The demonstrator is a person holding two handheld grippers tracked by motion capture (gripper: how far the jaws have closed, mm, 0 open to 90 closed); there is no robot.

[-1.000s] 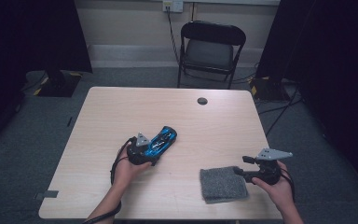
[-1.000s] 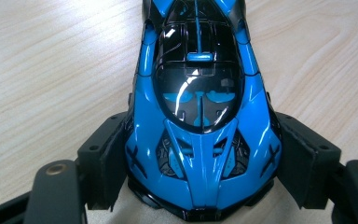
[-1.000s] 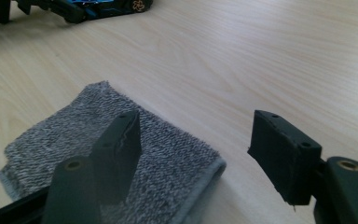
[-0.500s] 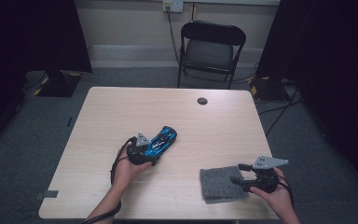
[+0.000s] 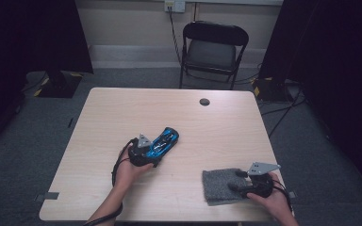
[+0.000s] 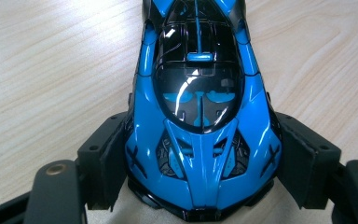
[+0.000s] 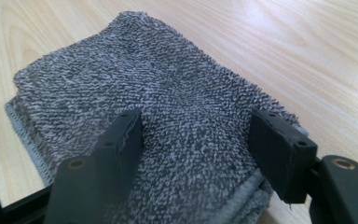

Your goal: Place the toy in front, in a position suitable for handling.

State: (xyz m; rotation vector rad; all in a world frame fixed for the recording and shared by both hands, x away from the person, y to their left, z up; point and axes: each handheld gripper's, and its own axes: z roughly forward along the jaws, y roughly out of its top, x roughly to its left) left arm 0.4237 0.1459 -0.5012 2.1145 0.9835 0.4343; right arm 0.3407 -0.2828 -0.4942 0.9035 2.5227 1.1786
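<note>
One glossy blue toy car (image 6: 200,116) sat on the wooden tabletop (image 5: 122,113), clenched by the left tongs (image 6: 200,172). One nubby grey cloth (image 7: 168,116), seemingly folded, lay near the front edge under the released right tongs (image 7: 196,135), jaws astride it.

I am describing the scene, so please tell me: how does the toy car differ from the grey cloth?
The toy car is glossy blue and black; the grey cloth is dull and fuzzy. The car is rigid and moulded; the cloth is soft and folded. Both lie on the table, each between gripper jaws.
</note>
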